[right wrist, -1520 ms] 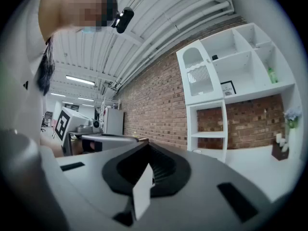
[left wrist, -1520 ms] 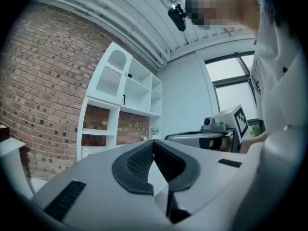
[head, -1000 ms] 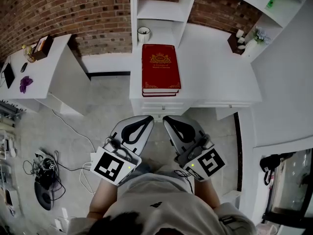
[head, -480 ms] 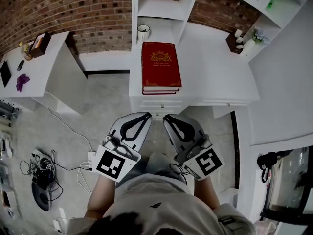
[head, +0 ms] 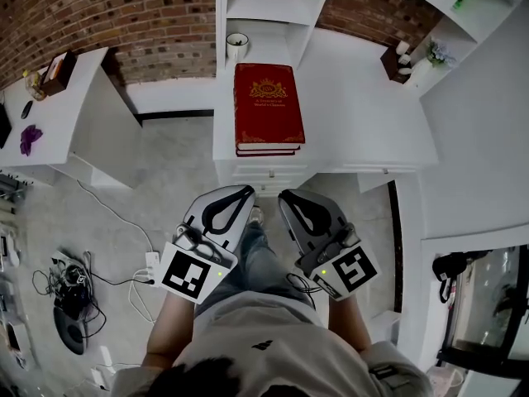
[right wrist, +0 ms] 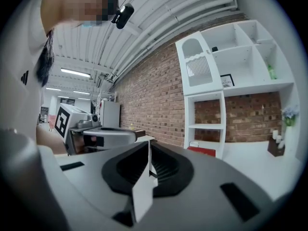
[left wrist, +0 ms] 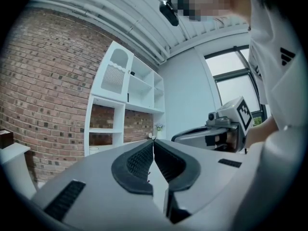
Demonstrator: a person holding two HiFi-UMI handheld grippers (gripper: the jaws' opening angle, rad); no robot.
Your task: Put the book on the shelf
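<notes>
A thick red book (head: 267, 106) with a gold emblem lies flat on the white desk (head: 364, 122), at its front left, below the white shelf unit (head: 273, 2). Both grippers hang in front of the desk over the floor, apart from the book. My left gripper (head: 244, 192) is shut and empty, its ribbed pads meeting at the tip (left wrist: 153, 140). My right gripper (head: 286, 197) is also shut and empty (right wrist: 147, 143). In the right gripper view a strip of the red book (right wrist: 202, 151) shows beyond the jaws, at the foot of the shelf unit (right wrist: 204, 124).
A white mug (head: 237, 45) stands behind the book in the shelf's lower bay. A dark box (head: 394, 59) and a small plant (head: 433, 56) sit at the desk's back right. A white side table (head: 58, 114) stands left; cables (head: 74, 292) lie on the floor.
The person has stepped a little toward the desk; a leg in jeans now shows between the grippers. Both grippers stay shut and side by side.
</notes>
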